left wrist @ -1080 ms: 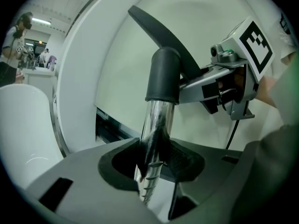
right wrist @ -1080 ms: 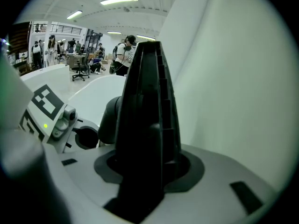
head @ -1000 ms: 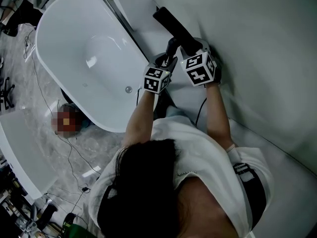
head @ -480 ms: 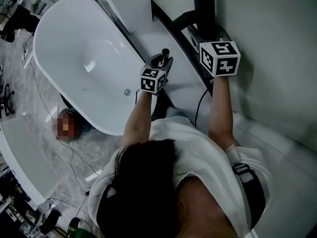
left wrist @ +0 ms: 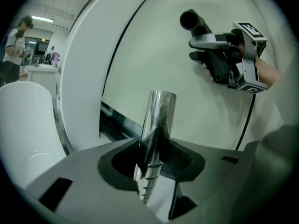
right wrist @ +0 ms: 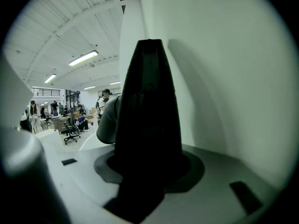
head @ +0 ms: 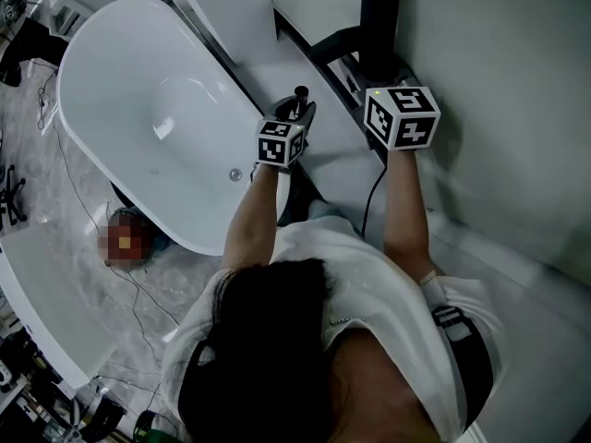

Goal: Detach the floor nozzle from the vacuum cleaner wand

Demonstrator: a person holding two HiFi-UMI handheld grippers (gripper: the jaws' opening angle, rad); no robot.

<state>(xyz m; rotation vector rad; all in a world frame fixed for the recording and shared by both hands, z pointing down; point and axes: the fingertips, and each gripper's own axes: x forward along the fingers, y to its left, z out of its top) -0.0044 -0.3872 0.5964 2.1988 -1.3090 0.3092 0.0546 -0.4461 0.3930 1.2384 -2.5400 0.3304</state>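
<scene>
A shiny metal wand tube (left wrist: pixel 158 120) stands upright between my left gripper's (left wrist: pixel 152 160) jaws, which are shut on it; its open end points up, with nothing attached. In the head view the wand's tip (head: pixel 300 91) pokes out just beyond the left gripper (head: pixel 296 115). My right gripper (head: pixel 380 70) is up and to the right, shut on the black floor nozzle (head: pixel 380 12). In the right gripper view the nozzle (right wrist: pixel 147 101) fills the gap between the jaws of the right gripper (right wrist: pixel 147 169). In the left gripper view the nozzle's round neck (left wrist: pixel 190 19) is clear of the wand.
A white bathtub (head: pixel 111 90) lies to the left, close under the left arm. A white curved wall (head: pixel 499 81) stands right behind the right gripper. A black rail (head: pixel 319 46) runs between them. A black cable (head: pixel 369 201) hangs by the right forearm. People and an office chair (right wrist: pixel 71 129) are far off.
The right gripper has risen and rolled, taking the black nozzle up and away to the right. The left gripper has stayed put with the wand, whose end now stands bare.
</scene>
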